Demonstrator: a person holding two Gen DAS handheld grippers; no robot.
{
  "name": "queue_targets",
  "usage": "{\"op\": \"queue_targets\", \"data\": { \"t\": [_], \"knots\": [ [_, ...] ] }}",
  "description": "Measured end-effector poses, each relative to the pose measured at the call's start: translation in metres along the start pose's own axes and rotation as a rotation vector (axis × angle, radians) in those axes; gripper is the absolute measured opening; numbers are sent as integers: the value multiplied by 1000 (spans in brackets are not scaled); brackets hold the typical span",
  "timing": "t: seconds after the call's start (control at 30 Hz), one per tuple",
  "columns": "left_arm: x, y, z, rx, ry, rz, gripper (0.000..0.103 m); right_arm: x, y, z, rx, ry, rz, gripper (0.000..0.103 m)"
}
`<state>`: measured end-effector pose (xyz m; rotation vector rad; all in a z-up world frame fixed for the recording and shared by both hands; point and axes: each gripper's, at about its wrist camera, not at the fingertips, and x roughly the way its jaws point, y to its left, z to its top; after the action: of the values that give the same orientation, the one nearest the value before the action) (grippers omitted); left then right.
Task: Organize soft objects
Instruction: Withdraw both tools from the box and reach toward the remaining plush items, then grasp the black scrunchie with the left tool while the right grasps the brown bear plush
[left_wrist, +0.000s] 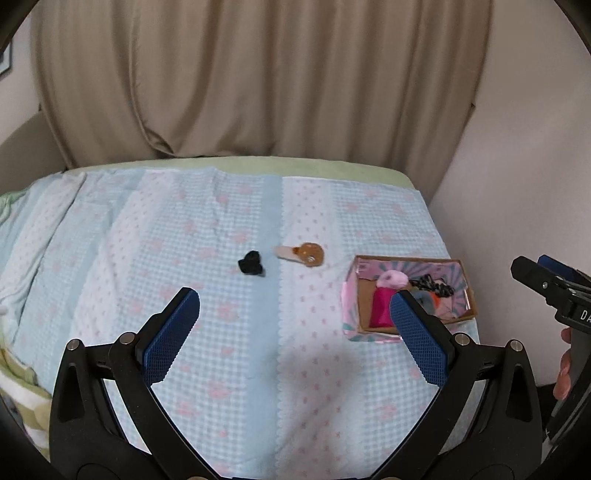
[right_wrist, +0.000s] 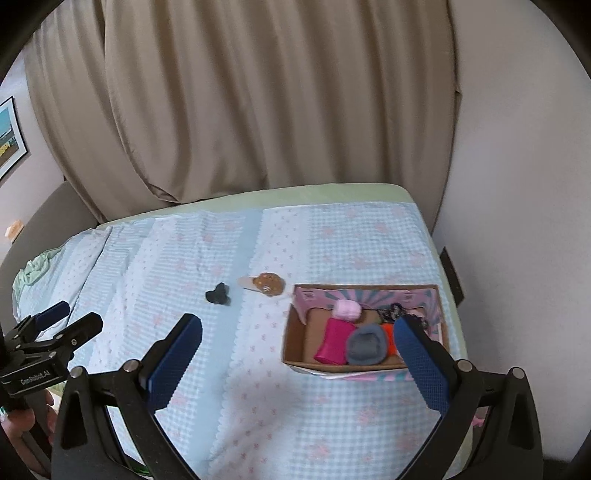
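A small black soft object (left_wrist: 252, 263) (right_wrist: 218, 294) and a brown round soft toy with a pale handle (left_wrist: 306, 254) (right_wrist: 266, 284) lie on the bed's middle. A cardboard box (left_wrist: 352, 306) (right_wrist: 291, 336) on the right holds a magenta piece (right_wrist: 334, 341), a grey one (right_wrist: 366, 345), a pink ball (right_wrist: 347, 310), an orange piece and a dark patterned one. My left gripper (left_wrist: 295, 317) is open and empty above the bed, near the box. My right gripper (right_wrist: 297, 347) is open and empty, its right finger (right_wrist: 421, 365) over the box's near corner.
A light blue checked blanket (left_wrist: 221, 332) covers the bed. Beige curtains (left_wrist: 258, 74) hang behind it. A white wall (right_wrist: 517, 221) runs along the right edge. A striped green blanket (left_wrist: 18, 387) lies at the left.
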<state>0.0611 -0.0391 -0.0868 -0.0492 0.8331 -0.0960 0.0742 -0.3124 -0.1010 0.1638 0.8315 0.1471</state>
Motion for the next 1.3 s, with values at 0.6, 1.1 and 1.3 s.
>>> {"op": "queue_targets", "data": {
  "t": [0.6,1.1,1.3],
  "knots": [
    [180,103,44,143,121,-181,102,140,94,33,189,-12,-6,103],
    [384,121,7,204,195,-265,102,346,104,13,225,11,-92,103],
    [436,115,-13,234,196,-247,99,419,87,-6,212,8,-128,103]
  ]
}}
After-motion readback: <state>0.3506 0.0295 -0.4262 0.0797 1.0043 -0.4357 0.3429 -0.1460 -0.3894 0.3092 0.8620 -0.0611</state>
